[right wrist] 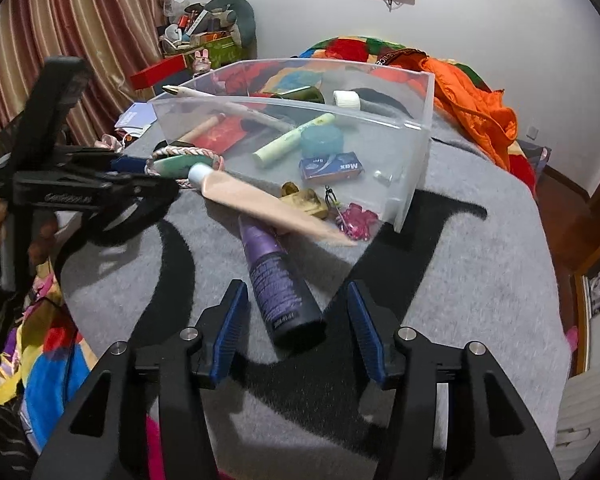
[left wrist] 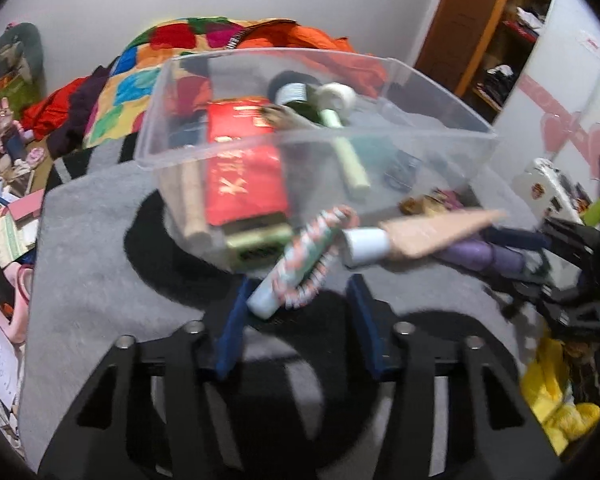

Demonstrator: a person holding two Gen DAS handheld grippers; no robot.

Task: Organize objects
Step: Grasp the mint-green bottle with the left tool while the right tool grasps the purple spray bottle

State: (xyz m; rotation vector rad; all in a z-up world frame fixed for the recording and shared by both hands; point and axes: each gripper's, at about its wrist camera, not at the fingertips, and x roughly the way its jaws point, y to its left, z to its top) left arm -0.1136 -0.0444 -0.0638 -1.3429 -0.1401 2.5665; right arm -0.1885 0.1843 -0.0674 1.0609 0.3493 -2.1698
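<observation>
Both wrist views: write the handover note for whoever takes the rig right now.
Left tongs: open, empty, fingers either side of the white tube with a braided band.
Right tongs: open, empty, astride the dark cap end of the purple cylindrical bottle.
The clear plastic bin lies tipped on the grey blanket; the red packet, pale green tube and blue box are inside. The beige squeeze tube lies at its mouth.
Done: nothing that shows. Left: the tubes and the bottle.

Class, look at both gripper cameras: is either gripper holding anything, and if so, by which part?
Nothing is held. The left gripper is open around the pale green tube, and the right gripper is open around the purple bottle.
</observation>
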